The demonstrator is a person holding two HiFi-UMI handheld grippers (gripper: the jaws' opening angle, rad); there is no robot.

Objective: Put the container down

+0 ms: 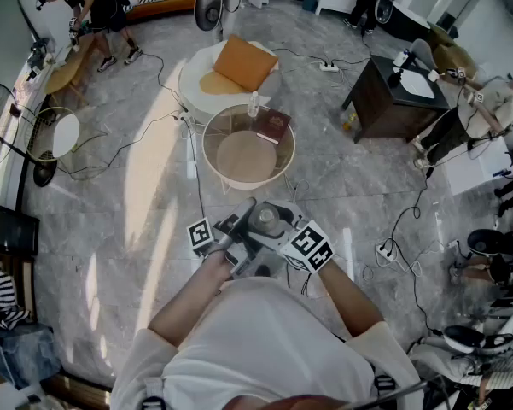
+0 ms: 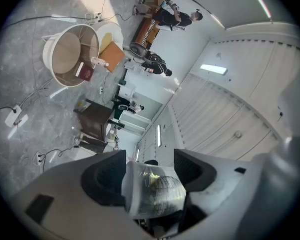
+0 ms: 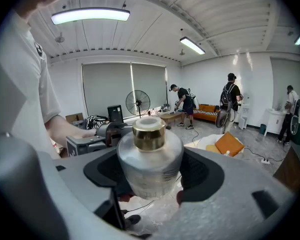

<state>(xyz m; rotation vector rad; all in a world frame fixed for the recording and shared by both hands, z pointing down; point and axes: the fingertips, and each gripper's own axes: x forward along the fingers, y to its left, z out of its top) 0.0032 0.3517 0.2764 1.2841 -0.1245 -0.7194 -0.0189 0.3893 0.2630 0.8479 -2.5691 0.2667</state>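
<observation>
The container (image 1: 267, 220) is a round silvery jar with a gold cap, held in the air in front of the person's chest, over the marble floor. In the right gripper view the container (image 3: 150, 164) stands upright between the two dark pads, and my right gripper (image 3: 152, 171) is shut on its body. The left gripper view shows the container (image 2: 152, 191) lying sideways between the pads, with my left gripper (image 2: 150, 171) shut on it. In the head view the left gripper (image 1: 249, 214) and the right gripper (image 1: 283, 220) meet at the jar from either side.
A round white table (image 1: 212, 167) stands just ahead, with a dark red book (image 1: 273, 125) and a small bottle (image 1: 254, 105) on it. Behind it is a white seat with an orange cushion (image 1: 243, 62). A dark cabinet (image 1: 393, 101), floor cables, a power strip (image 1: 384, 250) and several people surround the spot.
</observation>
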